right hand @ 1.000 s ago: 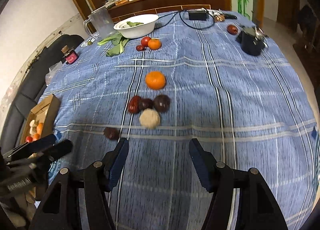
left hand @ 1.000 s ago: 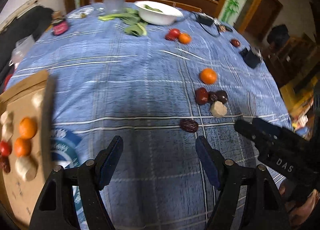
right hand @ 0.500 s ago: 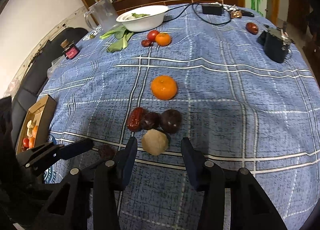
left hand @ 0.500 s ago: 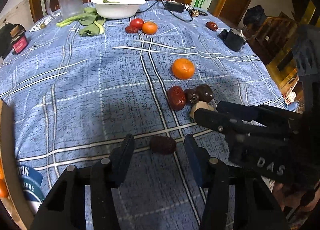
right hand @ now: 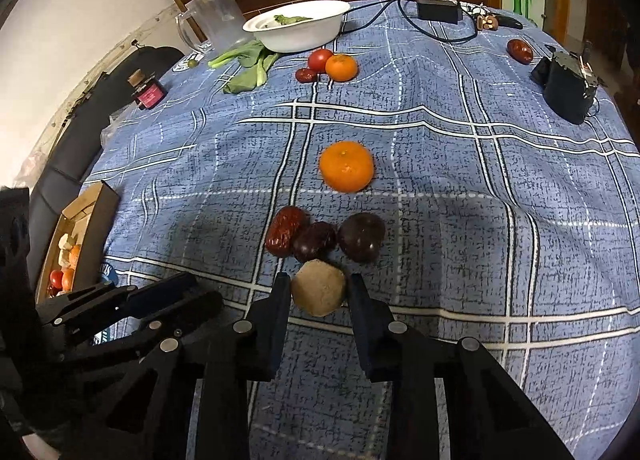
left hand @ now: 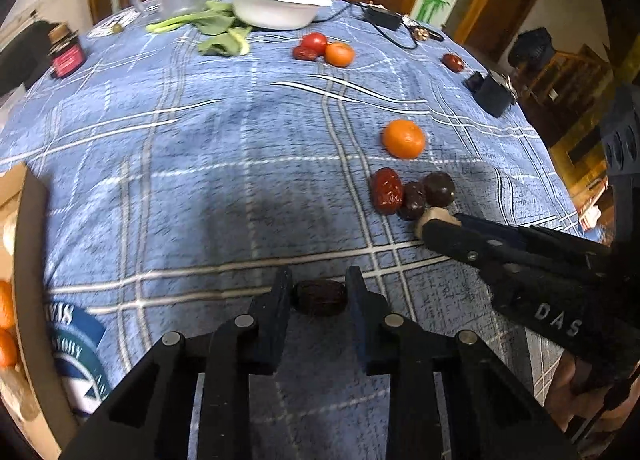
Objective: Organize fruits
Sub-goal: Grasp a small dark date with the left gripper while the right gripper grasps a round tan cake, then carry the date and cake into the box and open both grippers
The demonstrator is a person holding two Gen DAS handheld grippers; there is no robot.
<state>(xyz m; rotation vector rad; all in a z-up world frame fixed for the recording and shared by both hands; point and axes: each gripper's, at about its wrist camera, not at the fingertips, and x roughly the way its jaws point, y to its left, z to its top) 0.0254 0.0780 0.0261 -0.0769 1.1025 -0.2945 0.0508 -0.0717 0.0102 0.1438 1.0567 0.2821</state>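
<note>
My left gripper [left hand: 318, 292] has its fingers closed against both ends of a dark wrinkled date [left hand: 321, 297] lying on the blue checked cloth. My right gripper [right hand: 319, 292] has its fingers against both sides of a round beige fruit [right hand: 319, 288], also on the cloth. Just beyond it lie a red date [right hand: 285, 231], a dark date [right hand: 314, 240] and a dark round fruit [right hand: 361, 237], then a mandarin [right hand: 346, 166]. The right gripper shows in the left wrist view [left hand: 436, 230]; the left gripper shows in the right wrist view [right hand: 172, 300].
A cardboard box [right hand: 94, 215] with sorted fruit sits at the table's left edge. At the far side are a tomato [right hand: 320, 59], a mandarin [right hand: 341, 67], a small date [right hand: 306, 75], a white bowl [right hand: 296, 25], greens [right hand: 250, 67], a jug [right hand: 216, 17], a black device [right hand: 568, 85] and another date [right hand: 519, 50].
Both grippers moved forward and down to the cloth and narrowed: the left around the lone dark date, the right around the beige fruit.
</note>
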